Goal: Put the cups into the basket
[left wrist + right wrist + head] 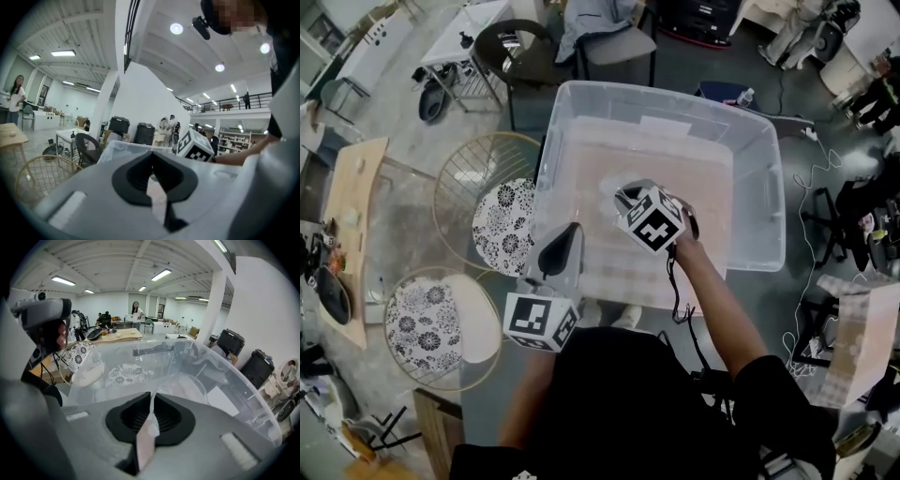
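While the head view has my right gripper point(622, 199) low inside the basket point(761, 197), my left gripper point(569, 234) sits at its near rim. Left gripper view: jaws together, nothing between. Right gripper view: jaws pinch the thin wall of the clear cup point(188, 389). Light, slick, crushable, I judge; grip its rim gently.

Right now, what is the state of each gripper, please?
Left gripper: closed, nothing visible between the jaws.
Right gripper: closed on the rim of a clear cup.
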`<action>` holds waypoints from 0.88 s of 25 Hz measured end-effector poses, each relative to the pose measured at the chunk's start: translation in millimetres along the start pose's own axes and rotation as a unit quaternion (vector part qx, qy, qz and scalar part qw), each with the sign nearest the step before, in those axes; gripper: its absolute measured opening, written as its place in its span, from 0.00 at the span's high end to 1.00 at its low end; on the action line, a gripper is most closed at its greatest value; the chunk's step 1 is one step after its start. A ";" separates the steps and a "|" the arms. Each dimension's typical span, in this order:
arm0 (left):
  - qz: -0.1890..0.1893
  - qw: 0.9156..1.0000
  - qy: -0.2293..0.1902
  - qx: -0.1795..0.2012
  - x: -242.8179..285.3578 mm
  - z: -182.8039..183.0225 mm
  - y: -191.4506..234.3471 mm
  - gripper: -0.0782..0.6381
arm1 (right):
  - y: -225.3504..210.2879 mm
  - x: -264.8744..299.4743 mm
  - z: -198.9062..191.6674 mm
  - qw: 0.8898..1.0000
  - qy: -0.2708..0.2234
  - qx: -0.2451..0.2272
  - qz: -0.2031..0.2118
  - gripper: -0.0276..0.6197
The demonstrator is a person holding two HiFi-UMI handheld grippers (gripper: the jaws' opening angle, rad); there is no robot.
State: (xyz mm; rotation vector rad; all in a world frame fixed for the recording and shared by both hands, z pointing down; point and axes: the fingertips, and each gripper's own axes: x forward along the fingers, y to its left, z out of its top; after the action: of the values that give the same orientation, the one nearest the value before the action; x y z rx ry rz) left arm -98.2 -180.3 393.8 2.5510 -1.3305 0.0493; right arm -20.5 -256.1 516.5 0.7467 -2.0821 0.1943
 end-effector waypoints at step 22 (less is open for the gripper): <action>0.003 1.000 0.018 -0.012 26.7 -4.3 26.1 0.88 | 2.9 107.6 -65.5 0.987 0.135 0.011 0.082 0.92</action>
State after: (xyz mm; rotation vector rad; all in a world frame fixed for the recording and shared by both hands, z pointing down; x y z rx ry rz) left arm -103.5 -214.9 407.6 2.5157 -1.3171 0.0796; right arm -21.9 -274.6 641.2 0.5297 -1.8828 0.3880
